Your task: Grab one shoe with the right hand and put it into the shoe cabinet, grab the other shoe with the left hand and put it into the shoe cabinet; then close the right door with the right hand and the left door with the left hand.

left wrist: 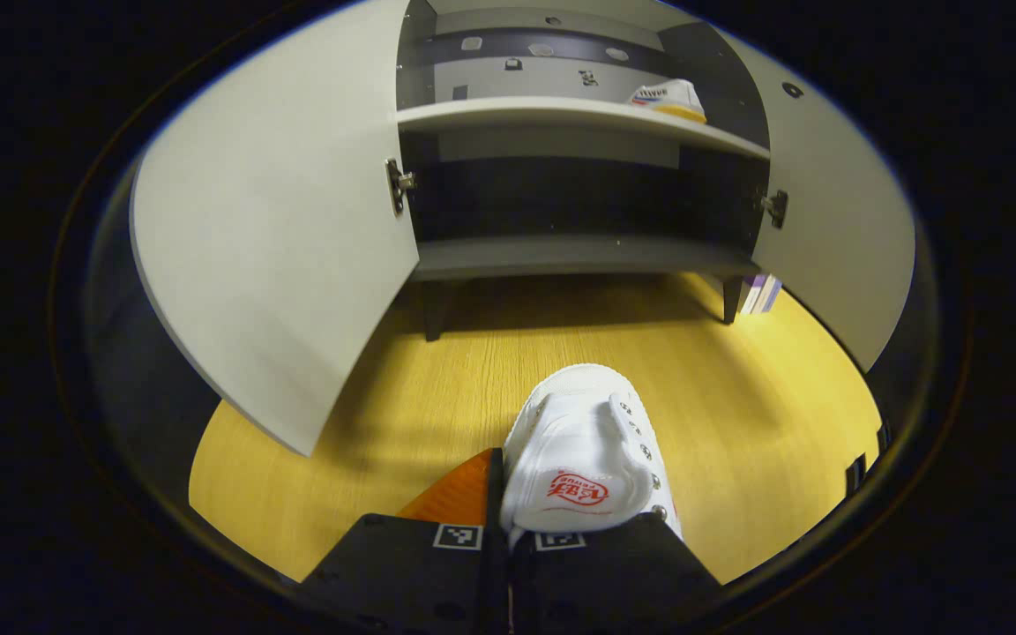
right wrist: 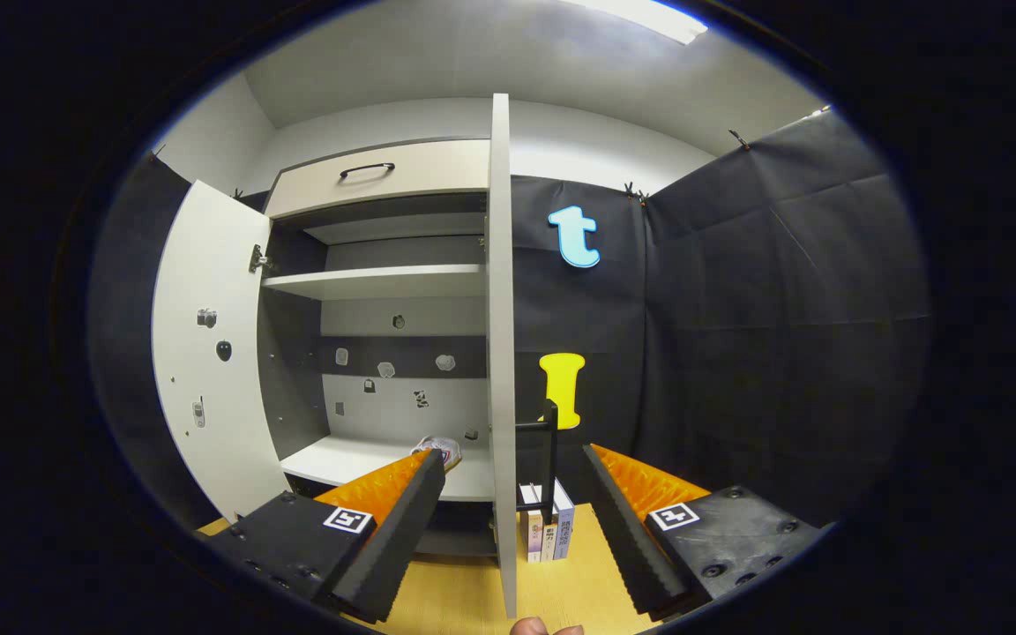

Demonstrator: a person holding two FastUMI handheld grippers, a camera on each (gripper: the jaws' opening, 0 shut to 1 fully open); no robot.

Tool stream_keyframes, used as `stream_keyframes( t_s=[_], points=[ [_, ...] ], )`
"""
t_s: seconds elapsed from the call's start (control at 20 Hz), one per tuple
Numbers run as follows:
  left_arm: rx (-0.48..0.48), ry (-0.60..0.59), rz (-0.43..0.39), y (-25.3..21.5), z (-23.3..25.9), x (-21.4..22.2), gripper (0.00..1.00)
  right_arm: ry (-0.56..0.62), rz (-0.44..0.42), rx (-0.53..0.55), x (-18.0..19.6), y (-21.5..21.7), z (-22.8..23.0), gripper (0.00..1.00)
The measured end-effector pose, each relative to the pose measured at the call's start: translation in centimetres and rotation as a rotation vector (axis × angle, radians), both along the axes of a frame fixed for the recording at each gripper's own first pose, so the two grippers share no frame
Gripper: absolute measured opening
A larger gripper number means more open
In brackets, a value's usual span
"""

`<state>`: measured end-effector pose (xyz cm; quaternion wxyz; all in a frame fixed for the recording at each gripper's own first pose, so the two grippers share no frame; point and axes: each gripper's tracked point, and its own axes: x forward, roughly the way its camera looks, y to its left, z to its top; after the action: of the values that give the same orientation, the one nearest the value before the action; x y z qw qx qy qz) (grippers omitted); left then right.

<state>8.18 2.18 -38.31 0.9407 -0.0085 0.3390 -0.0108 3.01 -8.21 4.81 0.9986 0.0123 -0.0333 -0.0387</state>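
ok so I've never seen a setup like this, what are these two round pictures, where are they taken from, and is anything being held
There is no robot arm here. A person holds a two-finger gripper in each hand, and a fisheye camera rides on each one, looking forward along its fingers.

The left gripper view looks down at a yellow wooden floor and an open shoe cabinet. The left gripper is shut on a white shoe. A second shoe already sits on a cabinet shelf.

The right gripper view looks from beside the cabinet's right door, seen edge-on. The right gripper is open and holds nothing, its fingers either side of that door's edge. A few books stand on the floor behind the door.

Both doors are open, so this shoe goes in next, probably, then the doors get closed.
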Motion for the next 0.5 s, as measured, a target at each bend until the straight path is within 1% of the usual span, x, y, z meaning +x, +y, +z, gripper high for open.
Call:
stream_keyframes(
  t_s=[0.05, 0.1, 0.15, 0.25, 0.3, 0.35, 0.4, 0.5],
  points=[
    [-0.011, -0.007, 0.012, -0.2, 1.9, 0.4, 0.07, -0.001, 0.003, 0.003, 0.0, -0.4, 0.1, 1.0],
    [-0.02, -0.019, 0.026, -0.3, 4.1, 0.7, 0.07, -0.005, 0.01, 0.008, 0.0, -0.6, 0.3, 1.0],
    [-0.029, -0.036, 0.037, -0.3, 6.3, 1.2, 0.07, -0.007, 0.016, 0.014, -0.1, -0.9, 0.6, 0.98],
    [-0.041, -0.071, 0.063, -0.5, 10.7, 2.8, 0.07, -0.002, 0.03, 0.022, -0.1, -1.6, 0.4, 0.98],
    [-0.049, -0.093, 0.071, -0.6, 12.9, 3.8, 0.07, 0.004, 0.036, 0.025, 0.0, -1.9, 0.1, 0.96],
    [-0.061, -0.11, 0.076, -0.8, 15.0, 4.9, 0.07, 0.015, 0.042, 0.028, 0.0, -2.3, -0.3, 0.96],
    [-0.076, -0.127, 0.079, -1.1, 16.9, 6.0, 0.07, 0.023, 0.047, 0.033, 0.0, -2.5, -0.6, 0.98],
    [-0.1, -0.155, 0.077, -1.5, 20.4, 8.8, 0.07, 0.043, 0.051, 0.036, 0.0, -3.4, -1.4, 0.98]
  ],
)
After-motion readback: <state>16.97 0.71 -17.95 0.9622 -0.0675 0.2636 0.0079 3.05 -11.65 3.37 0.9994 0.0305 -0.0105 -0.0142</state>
